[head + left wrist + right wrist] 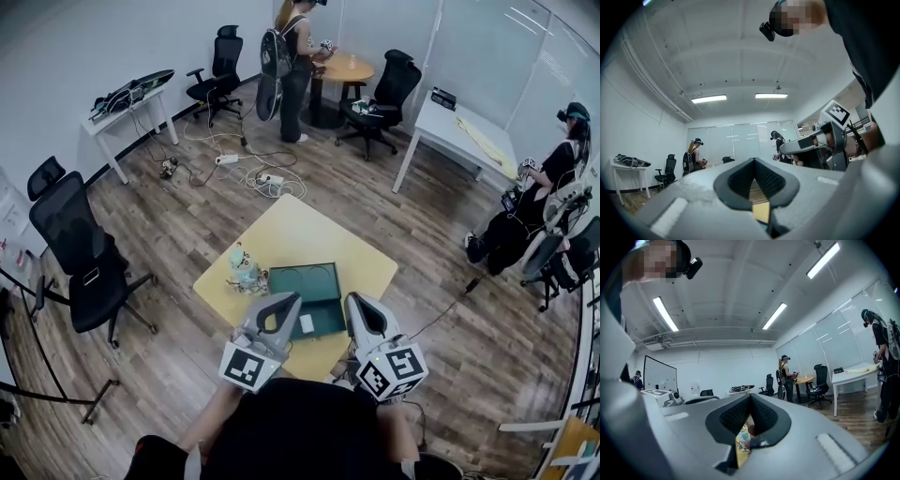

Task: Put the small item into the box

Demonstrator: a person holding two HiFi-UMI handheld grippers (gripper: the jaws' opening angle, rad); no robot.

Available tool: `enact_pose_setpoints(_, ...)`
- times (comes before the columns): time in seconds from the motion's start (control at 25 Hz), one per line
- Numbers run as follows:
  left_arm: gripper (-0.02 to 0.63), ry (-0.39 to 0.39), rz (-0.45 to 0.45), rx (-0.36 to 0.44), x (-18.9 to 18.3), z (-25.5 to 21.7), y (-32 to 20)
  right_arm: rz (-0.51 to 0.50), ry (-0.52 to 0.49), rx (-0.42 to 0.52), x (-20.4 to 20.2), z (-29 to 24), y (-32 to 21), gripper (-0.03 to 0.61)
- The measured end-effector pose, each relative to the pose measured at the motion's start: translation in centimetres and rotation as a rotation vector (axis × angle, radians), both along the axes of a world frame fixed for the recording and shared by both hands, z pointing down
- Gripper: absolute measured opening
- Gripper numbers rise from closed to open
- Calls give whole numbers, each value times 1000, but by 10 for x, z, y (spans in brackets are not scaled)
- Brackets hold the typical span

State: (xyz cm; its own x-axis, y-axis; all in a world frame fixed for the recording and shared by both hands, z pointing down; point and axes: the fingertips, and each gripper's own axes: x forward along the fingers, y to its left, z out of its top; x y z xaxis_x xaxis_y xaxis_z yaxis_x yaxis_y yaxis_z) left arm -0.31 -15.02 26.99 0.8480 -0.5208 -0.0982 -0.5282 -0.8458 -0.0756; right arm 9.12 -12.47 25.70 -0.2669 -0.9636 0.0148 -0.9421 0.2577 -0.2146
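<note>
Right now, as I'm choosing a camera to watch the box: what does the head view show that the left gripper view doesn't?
Only the head view: the open green box and the small items beside it. Only the left gripper view: the ceiling lights and the left claw close up, jaws shut. Both: the right claw, the yellow table and the standing person with a backpack.

**Yellow table: box plus toys**

Yellow table (pixel 314 234) is seen ahead of both jaws. Green box (pixel 302 281) is set on it, just past the jaws of left gripper (pixel 287 300) and right gripper (pixel 354 302). Toy cluster (pixel 244 272) is placed beside the box, forward-left of the left jaws.
</note>
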Motion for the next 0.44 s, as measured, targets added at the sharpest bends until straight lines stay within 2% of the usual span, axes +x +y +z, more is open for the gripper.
enact_pose_setpoints(0.44, 2, 3, -19, -15, -11, 8, -6, -14, -7, -3, -7, 8, -6, 2)
